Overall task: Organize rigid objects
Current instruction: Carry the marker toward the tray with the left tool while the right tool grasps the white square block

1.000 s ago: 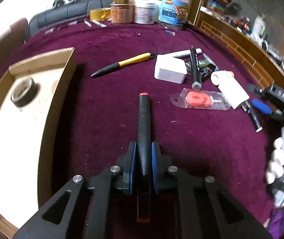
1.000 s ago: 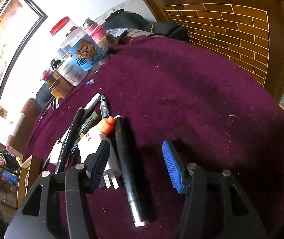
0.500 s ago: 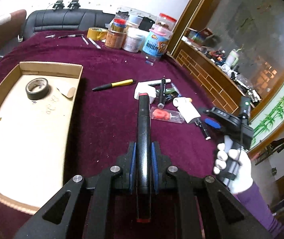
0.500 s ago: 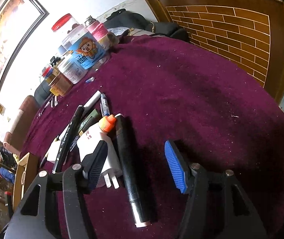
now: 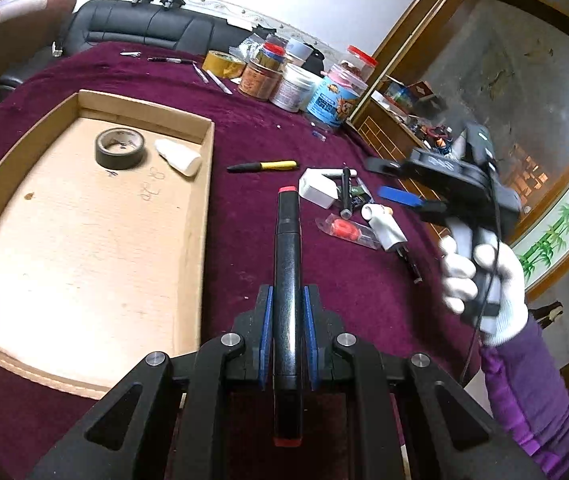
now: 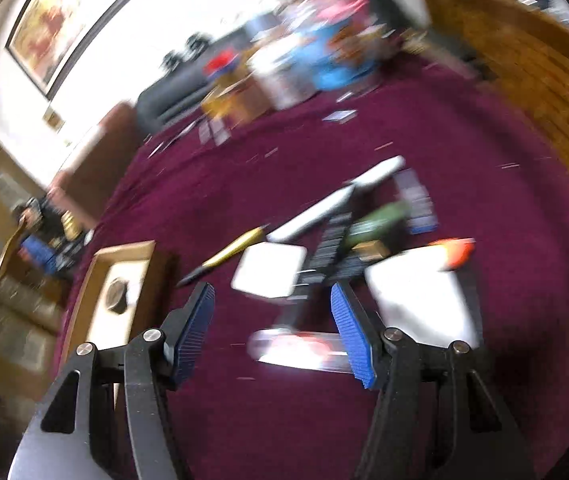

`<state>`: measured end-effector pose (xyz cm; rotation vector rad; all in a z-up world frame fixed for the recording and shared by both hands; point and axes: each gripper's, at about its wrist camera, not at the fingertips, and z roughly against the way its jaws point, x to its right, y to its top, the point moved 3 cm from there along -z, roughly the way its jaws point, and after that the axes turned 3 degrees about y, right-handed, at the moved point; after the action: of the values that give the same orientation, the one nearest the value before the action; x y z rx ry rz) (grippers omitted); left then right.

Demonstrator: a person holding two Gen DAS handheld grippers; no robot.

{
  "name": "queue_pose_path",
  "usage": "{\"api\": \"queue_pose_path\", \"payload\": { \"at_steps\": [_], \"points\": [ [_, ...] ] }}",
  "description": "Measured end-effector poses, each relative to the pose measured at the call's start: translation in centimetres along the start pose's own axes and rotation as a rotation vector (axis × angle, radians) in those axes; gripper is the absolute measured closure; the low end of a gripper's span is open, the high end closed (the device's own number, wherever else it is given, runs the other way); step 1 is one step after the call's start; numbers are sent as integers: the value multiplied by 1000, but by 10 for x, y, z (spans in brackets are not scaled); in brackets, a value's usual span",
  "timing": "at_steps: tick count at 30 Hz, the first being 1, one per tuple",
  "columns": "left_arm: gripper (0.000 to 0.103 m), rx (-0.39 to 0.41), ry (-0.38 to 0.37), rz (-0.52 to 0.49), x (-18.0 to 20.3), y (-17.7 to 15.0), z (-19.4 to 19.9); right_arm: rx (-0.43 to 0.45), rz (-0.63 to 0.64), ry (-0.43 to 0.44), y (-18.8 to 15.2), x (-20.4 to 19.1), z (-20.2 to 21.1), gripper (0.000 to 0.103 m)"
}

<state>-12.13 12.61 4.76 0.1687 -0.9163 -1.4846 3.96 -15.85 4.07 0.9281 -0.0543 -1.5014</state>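
Left gripper (image 5: 287,334) clamps black red-capped marker (image 5: 287,280) above maroon table (image 5: 244,216) beside shallow cardboard tray's (image 5: 204,184) right wall; right gripper (image 6: 272,330), jaws apart, empty, just widened; marker's long overhang risks pivoting and missing the tray.

The tray (image 5: 200,200) floor is mostly bare; only a tape roll (image 5: 119,154) and a white piece (image 5: 178,157) occupy its far end. You have open cloth (image 5: 244,216) between the tray wall and the clutter. A yellow pen (image 5: 264,166), white block (image 5: 318,192) and packet (image 5: 344,230) crowd the right side. Your right gripper (image 5: 400,196) hangs above that clutter. Jars (image 5: 296,86) block the far edge.
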Motion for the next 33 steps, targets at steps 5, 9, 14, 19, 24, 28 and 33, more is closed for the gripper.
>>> {"api": "queue_pose_path", "payload": {
  "at_steps": [5,9,14,19,24,28,33],
  "points": [
    [91,27,5,39,-25,5,10,-109,69,-116,10,-25,-52,43],
    [91,37,6,77,-45,8,12,-167,65,-229,9,-21,-78,43],
    [91,26,9,112,-63,9,8,-186,135,-364,8,-24,-98,42],
    [91,18,25,124,-72,11,12,-175,165,-390,6,-28,-96,51],
    [91,5,65,129,-87,32,18,-103,157,-299,10,-42,-68,51],
    [91,3,139,130,-99,49,21,-68,189,-184,9,-70,-49,51],
    [91,6,146,172,-108,44,25,-123,262,-12,-14,-125,-50,51]
  ]
}}
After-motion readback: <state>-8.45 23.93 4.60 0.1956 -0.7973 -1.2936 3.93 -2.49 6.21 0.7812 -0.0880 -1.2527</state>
